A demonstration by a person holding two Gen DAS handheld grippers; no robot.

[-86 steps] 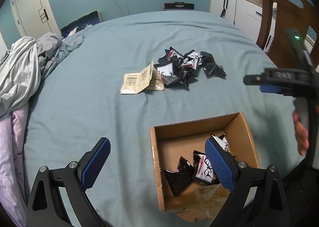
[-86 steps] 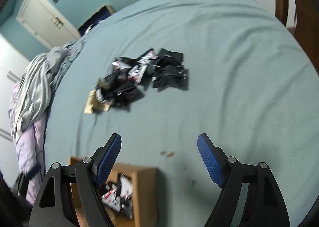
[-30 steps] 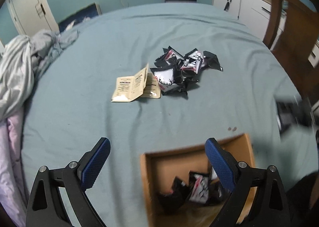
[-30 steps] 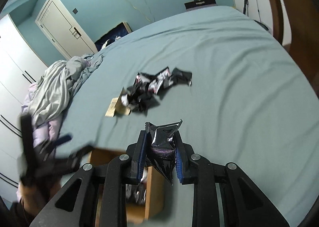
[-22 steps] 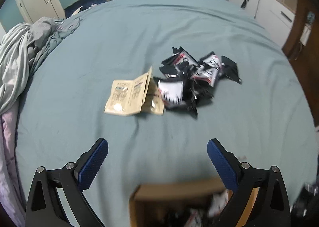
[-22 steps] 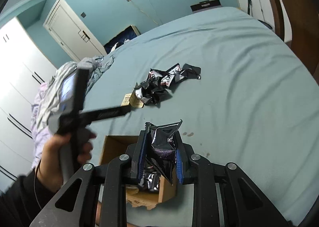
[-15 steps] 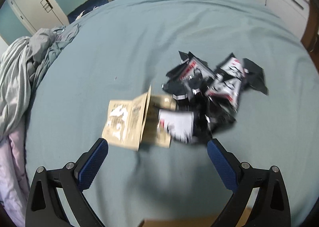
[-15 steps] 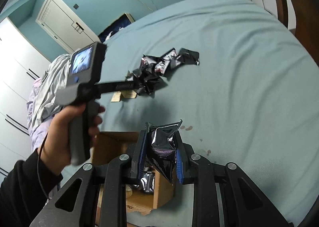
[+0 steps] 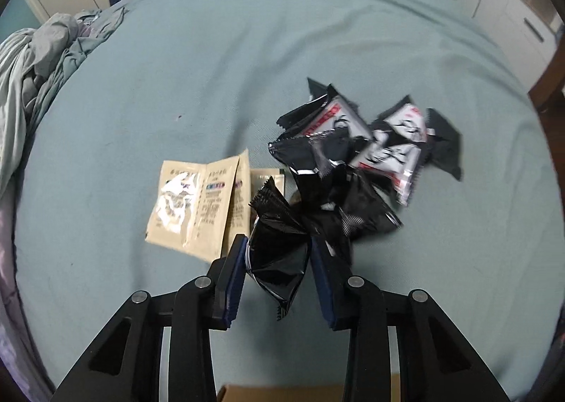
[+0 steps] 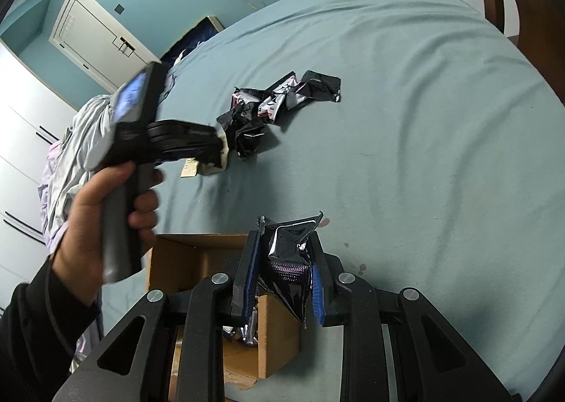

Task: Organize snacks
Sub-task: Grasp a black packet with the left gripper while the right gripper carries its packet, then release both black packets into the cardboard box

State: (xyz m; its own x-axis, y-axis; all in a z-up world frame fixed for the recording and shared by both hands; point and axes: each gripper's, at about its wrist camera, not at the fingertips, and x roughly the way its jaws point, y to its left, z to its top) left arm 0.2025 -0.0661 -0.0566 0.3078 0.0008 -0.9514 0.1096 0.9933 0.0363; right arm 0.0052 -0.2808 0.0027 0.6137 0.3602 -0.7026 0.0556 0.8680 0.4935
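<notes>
My left gripper (image 9: 277, 257) is closing on a black snack packet (image 9: 279, 253) at the pile's (image 9: 356, 162) lower edge, mid-frame; it should lift straight up to clear the neighbours. My right gripper (image 10: 282, 275) is clenched on another packet (image 10: 291, 261) above the cardboard box (image 10: 197, 261), lower centre. Beige sachets (image 9: 197, 204) lie just left, touching the pile.

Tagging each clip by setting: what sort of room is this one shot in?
Most likely a bedroom. The snack packets lie on a wide bed covered by a teal sheet, crumpled bedding is heaped at its edge, and a white door stands in the teal wall.
</notes>
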